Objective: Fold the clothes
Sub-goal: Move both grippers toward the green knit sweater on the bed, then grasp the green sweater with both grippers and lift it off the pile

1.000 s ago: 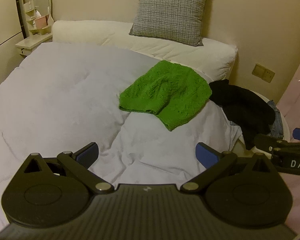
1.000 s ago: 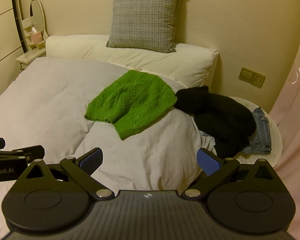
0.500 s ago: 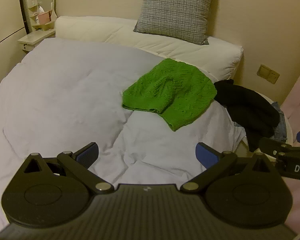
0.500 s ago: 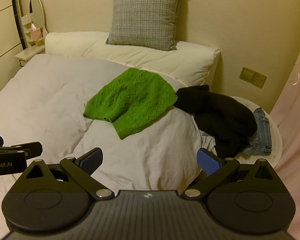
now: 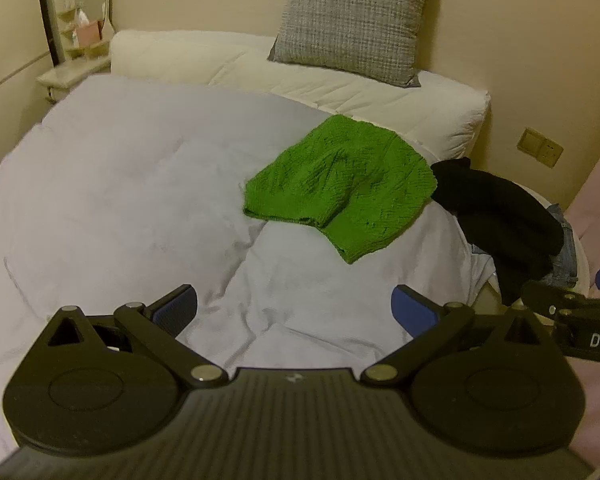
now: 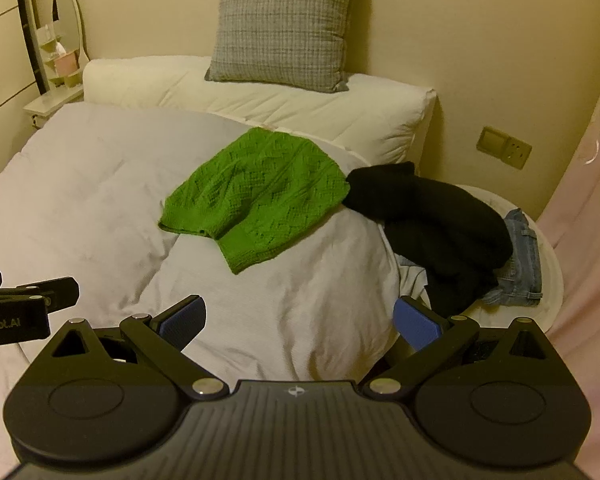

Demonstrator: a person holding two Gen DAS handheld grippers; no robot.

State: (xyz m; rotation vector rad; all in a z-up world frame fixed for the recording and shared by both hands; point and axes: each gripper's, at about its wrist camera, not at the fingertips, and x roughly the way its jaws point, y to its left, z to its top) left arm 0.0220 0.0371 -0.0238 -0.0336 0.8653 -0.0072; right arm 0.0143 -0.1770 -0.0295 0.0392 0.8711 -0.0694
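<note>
Your green knit [image 5: 340, 188] lies already folded on the far right part of the bed [image 5: 120, 200], its long axis running from the far pillow side down toward you and slightly right. Just right of it, touching its edge, the black garment [image 6: 432, 220] is heaped at the bed's right side, spilling onto a pale round surface where jeans [image 6: 520, 264] lie crumpled (hard to say what that surface is).

Both piles lie ahead of you and to the right. Your right hand-held gripper [image 6: 300, 320] looks the nearer to the black heap, which sits just beyond its right finger; your left hand-held gripper [image 5: 296, 312] faces mostly bare duvet. Both have their jaws spread wide and hold nothing.

My guess is the black garment is next, so lead with the right, and expect it to drag the jeans.
</note>
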